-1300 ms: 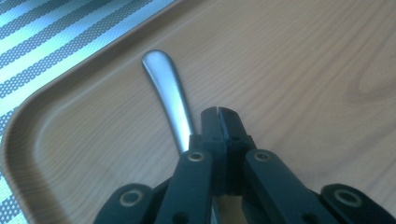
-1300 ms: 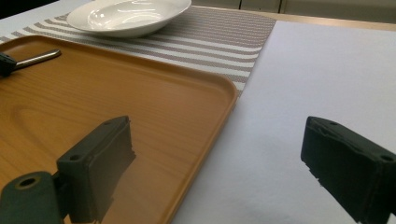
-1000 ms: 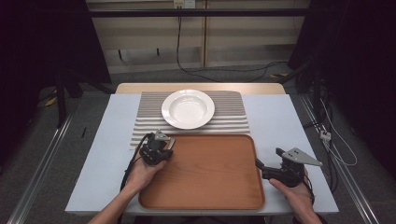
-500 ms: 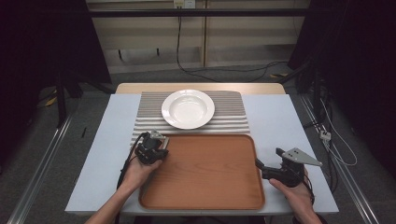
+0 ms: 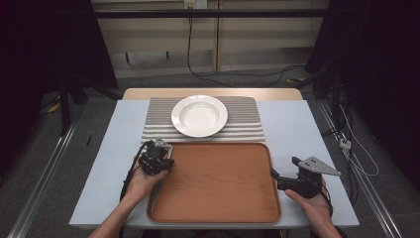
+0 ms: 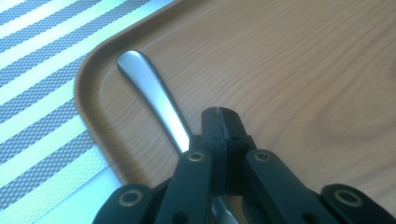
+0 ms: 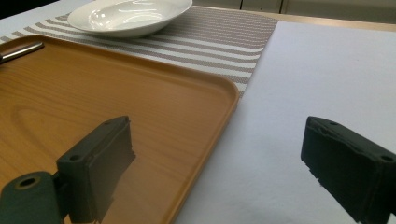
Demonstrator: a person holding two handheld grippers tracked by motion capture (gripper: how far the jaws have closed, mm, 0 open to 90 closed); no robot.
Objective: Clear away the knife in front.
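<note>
Resting left claw point(image 6: 219, 114) over tray point(image 6: 289, 56), closed beside spoon handle point(image 6: 154, 91)

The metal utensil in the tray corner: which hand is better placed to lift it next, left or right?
Probably the left. The left gripper is shut over the metal utensil handle in the tray corner; the right gripper stands open across its right rim.

Our right gripper point(image 7: 224, 163) jaws stand wide apart — wooden tray point(image 7: 140, 107) at left, white bowl point(image 7: 128, 16) on striped placemat point(image 7: 224, 37) upper left.
</note>
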